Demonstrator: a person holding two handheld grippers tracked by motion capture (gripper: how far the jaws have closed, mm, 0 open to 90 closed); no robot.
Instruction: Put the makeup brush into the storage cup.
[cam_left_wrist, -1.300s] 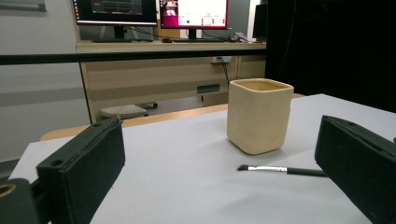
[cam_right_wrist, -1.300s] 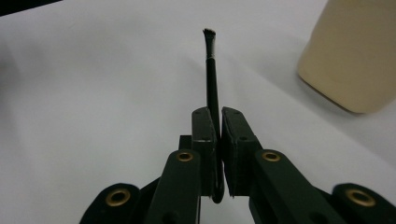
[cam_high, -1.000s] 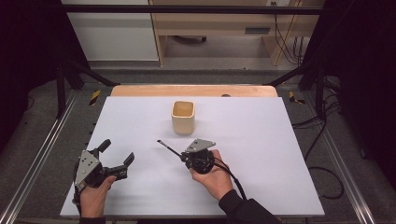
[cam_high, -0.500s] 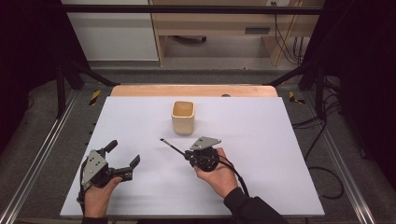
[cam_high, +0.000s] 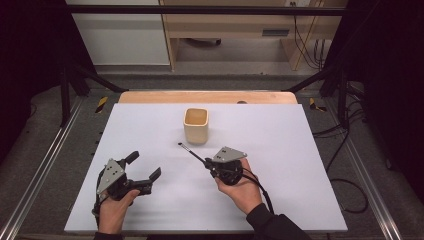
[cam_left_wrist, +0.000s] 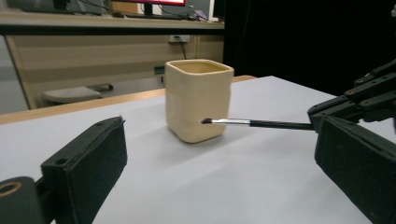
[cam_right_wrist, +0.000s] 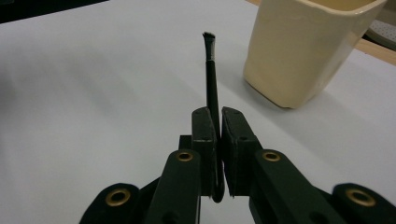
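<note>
Brush pinched in right gripper near cup; left gripper empty, jaws spread.

We note the white bench (cam_high: 300, 150) carrying a cream square cup (cam_high: 195, 126) toward its far middle. Our left gripper (cam_high: 145, 166) hovers at the near left, well apart from the cup, jaws spread wide with nothing between them. Our right gripper (cam_high: 206, 164) sits near the middle, jaws pressed together on the handle of a thin black brush (cam_high: 191, 152), which points out toward the cup, bristle tip just beside the cup's near wall, not inside it.
</note>
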